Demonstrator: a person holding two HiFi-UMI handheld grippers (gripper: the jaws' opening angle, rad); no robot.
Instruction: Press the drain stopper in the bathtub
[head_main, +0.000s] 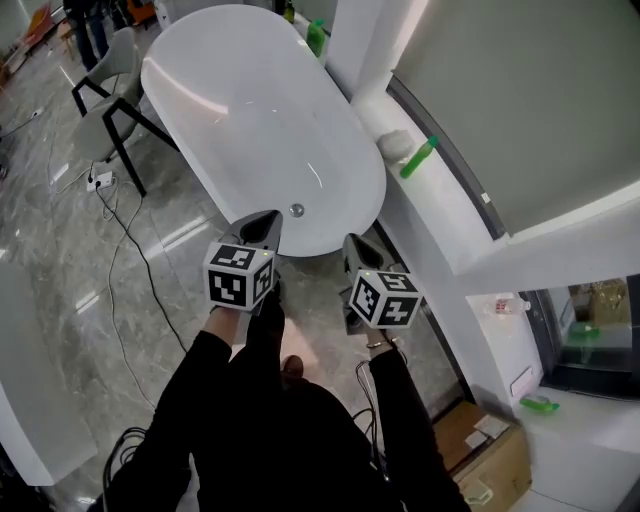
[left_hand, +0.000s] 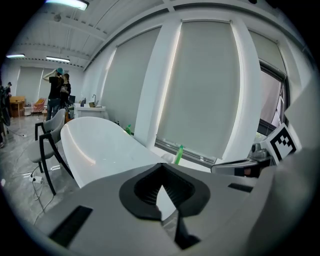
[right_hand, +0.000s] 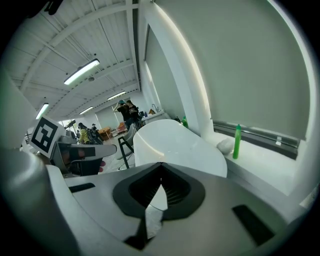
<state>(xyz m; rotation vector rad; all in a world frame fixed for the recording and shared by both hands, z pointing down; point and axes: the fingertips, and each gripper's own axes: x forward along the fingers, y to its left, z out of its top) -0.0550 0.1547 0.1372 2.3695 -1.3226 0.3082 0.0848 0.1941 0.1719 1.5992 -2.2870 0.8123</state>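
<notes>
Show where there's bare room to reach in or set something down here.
The white oval bathtub is bare inside but for the metal drain stopper at its near end. The white ledge is free on its near stretch; farther along, a green bottle and a pale lump crowd it. Left of the tub, grey chairs and a cable crowd the floor.

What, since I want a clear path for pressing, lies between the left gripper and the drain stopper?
Nothing: in the head view only bare white bathtub surface separates the left gripper from the drain stopper.
</notes>
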